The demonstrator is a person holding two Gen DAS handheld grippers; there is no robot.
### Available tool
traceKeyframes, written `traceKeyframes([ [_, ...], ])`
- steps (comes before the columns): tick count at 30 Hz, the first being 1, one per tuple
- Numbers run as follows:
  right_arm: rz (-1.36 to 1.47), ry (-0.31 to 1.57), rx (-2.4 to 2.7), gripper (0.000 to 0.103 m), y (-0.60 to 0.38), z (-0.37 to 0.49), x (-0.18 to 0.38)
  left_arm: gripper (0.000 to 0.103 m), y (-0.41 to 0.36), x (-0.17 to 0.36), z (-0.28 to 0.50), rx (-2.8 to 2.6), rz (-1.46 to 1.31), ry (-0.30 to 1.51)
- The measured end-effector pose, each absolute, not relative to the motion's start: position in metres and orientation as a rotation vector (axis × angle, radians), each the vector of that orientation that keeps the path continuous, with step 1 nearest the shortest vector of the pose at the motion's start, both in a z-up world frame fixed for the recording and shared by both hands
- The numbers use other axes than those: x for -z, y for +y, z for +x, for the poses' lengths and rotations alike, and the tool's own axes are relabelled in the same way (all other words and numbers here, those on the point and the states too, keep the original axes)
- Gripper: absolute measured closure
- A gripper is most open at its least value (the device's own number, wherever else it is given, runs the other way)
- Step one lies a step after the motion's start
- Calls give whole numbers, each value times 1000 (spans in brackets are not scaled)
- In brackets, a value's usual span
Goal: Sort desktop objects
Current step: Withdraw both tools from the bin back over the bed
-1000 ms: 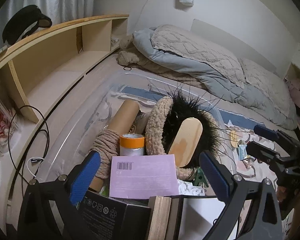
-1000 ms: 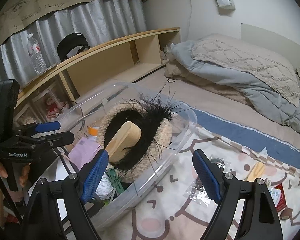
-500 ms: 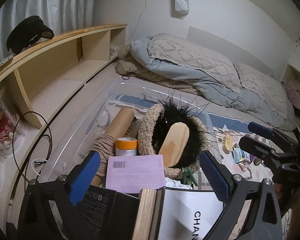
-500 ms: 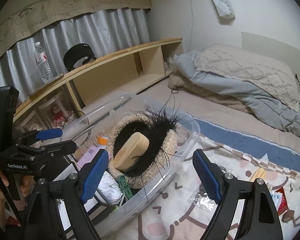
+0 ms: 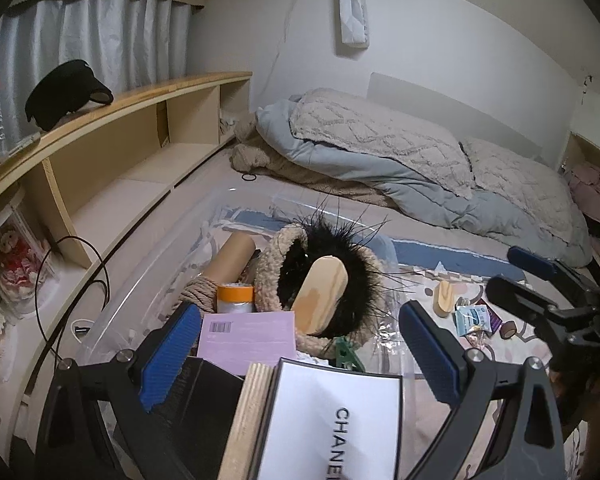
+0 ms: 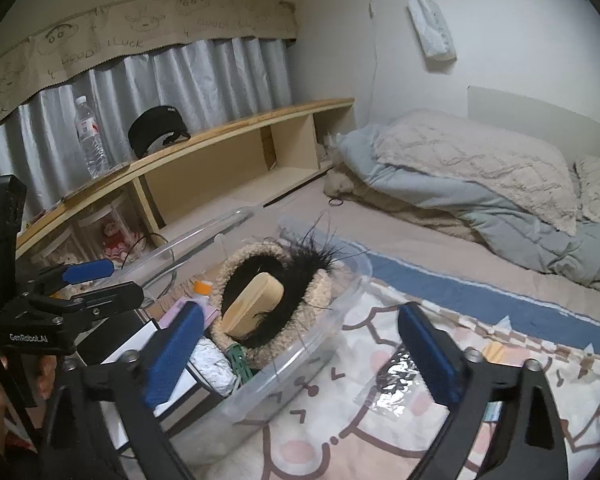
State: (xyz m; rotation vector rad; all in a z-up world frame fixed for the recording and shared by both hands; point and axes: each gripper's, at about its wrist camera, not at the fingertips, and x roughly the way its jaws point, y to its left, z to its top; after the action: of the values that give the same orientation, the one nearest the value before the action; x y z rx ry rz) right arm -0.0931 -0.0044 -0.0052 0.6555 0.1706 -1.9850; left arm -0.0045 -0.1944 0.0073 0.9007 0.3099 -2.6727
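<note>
Desktop objects already crowd the clear bin point(image 6: 340, 280) ahead of your left hand-held gripper point(image 5: 300, 344), so with both hand-held grippers spread wide and empty, you'd next reach your right hand-held gripper point(image 6: 300, 350) toward the loose packets point(image 5: 474, 320) on the bed point(image 6: 440, 240).

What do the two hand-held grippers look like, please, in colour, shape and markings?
Both match: the left hand-held gripper and the right hand-held gripper have matte black angular frames, silver screws at the joints and two fingers faced with ribbed blue pads. In the right wrist view, the left one's body carries white "GenRobot.AI" lettering. No cables or sleeves show.
</note>
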Motion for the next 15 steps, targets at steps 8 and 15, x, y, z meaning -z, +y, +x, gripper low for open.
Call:
traceKeyframes([
  [8,627,118,2071,0,34,-103,-3,0,-176,-14,-2,2668,823,317],
  [15,640,90,2141,0,68,-114,-2,0,-160,-16,-6,2675,805,312],
])
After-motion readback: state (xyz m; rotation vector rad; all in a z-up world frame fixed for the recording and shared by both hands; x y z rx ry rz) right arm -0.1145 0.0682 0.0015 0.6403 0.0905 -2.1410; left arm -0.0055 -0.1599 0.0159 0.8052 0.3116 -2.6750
